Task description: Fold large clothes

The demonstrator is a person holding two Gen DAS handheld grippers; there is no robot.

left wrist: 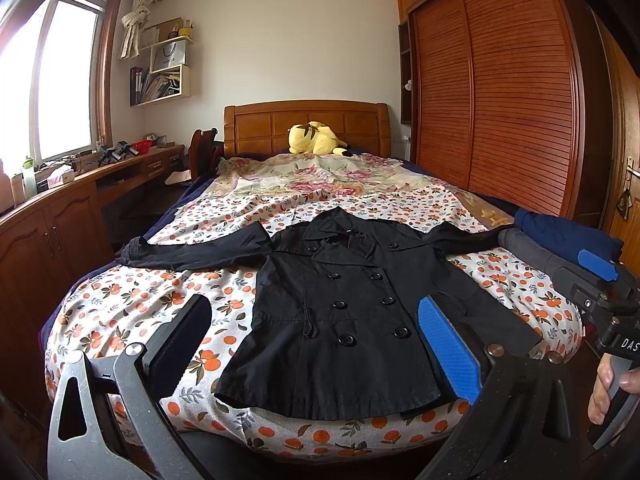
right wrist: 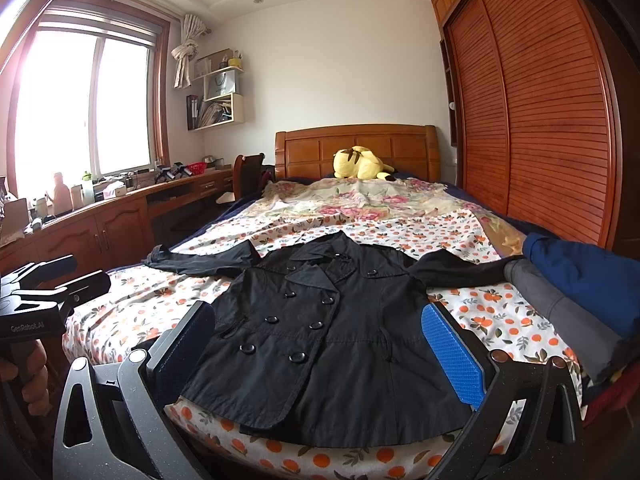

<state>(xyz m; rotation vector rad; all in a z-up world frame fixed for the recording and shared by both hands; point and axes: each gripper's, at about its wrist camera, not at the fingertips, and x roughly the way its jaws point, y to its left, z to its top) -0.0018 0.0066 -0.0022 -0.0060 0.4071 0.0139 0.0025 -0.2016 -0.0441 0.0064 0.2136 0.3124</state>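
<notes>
A black double-breasted coat [left wrist: 340, 312] lies flat, front up, on the bed, with both sleeves spread out to the sides; it also shows in the right wrist view [right wrist: 320, 336]. My left gripper [left wrist: 316, 344] is open and empty, held above the coat's hem near the foot of the bed. My right gripper [right wrist: 320, 356] is open and empty, also above the hem. The right gripper shows at the right edge of the left wrist view [left wrist: 600, 280]. The left gripper shows at the left edge of the right wrist view [right wrist: 52, 284].
The bed [left wrist: 132, 304] has an orange-print sheet and a floral blanket [left wrist: 320, 176]. Folded blue and grey clothes [right wrist: 580, 292] lie at its right edge. A yellow plush toy [left wrist: 316, 138] sits by the headboard. A wooden desk [left wrist: 60, 200] runs along the left, a wardrobe [left wrist: 500, 92] along the right.
</notes>
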